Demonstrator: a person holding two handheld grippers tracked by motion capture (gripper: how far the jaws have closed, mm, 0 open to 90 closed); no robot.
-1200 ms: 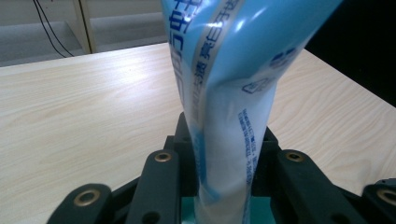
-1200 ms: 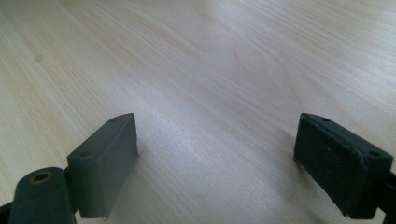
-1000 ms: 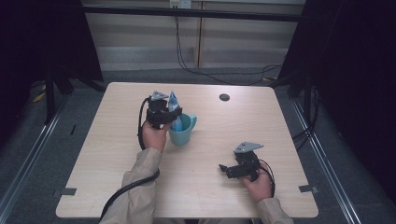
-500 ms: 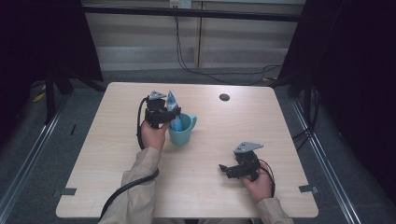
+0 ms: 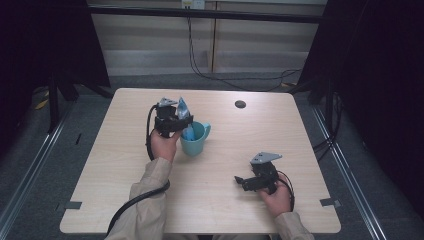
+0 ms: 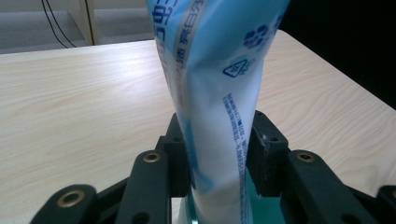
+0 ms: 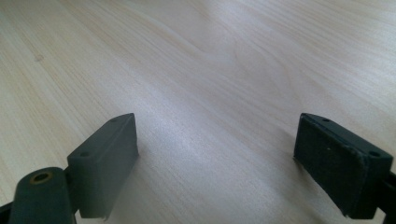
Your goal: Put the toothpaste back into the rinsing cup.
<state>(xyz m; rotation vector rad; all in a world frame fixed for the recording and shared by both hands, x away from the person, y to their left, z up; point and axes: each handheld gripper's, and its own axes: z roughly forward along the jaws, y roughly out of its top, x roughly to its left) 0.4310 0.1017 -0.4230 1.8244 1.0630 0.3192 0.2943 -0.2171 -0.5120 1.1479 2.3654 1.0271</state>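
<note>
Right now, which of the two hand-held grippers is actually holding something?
The left hand-held gripper: its jaws pinch a blue-and-white packet standing in the teal mug. The right hand-held gripper lies open over bare table.

table [image 5: 125, 165]: pale wood grain | cup [image 5: 199, 141] on table: teal | pouch [image 6: 219, 93] in cup: white and light blue, dark blue print | grippers [image 7: 217, 163]: black jaws, grey top plates | disc [image 5: 240, 104] beyond cup: dark | sleeves [image 5: 150, 200]: beige
</note>
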